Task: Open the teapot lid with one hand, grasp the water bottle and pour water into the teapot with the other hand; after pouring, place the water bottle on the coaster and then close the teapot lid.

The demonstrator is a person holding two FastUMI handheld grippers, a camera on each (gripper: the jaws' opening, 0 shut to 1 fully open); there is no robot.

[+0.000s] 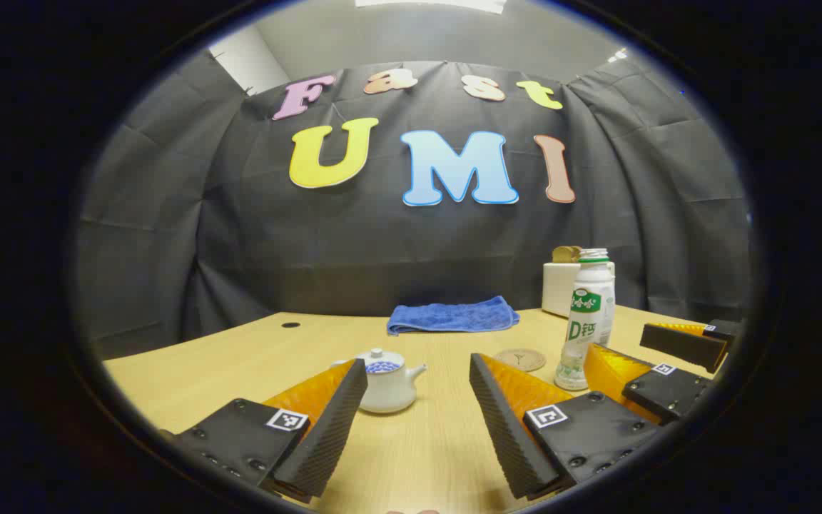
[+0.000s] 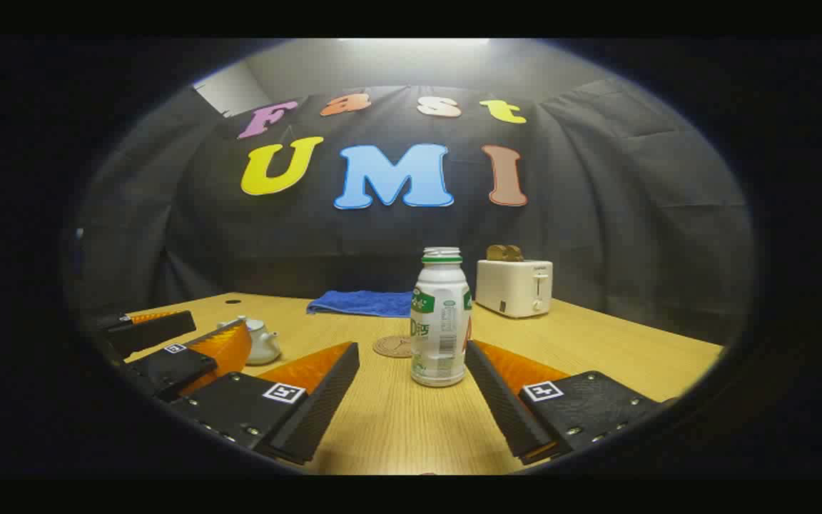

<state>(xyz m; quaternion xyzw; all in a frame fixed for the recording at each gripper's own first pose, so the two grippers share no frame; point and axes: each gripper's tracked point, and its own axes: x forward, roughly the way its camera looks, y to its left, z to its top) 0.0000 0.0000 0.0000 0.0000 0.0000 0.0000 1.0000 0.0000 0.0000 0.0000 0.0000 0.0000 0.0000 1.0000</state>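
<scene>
Wooden table [image 2: 596, 357], booth setup, nothing begun.
Both grippers, left gripper [image 1: 411, 421] and right gripper [image 2: 411, 400], gape empty; water bottle [image 2: 440, 321] stands uncapped beside the coaster [image 2: 391, 347], lidded teapot [image 1: 387, 382] left of it, all steps remaining.

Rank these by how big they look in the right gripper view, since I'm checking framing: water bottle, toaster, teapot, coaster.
Largest to smallest as they appear:
1. White plastic water bottle, nearest the camera.
2. White boxy toaster, farther back, so truly perhaps bigger.
3. Small white ceramic teapot, partly hidden.
4. Round cork coaster, partly behind the bottle.
</scene>
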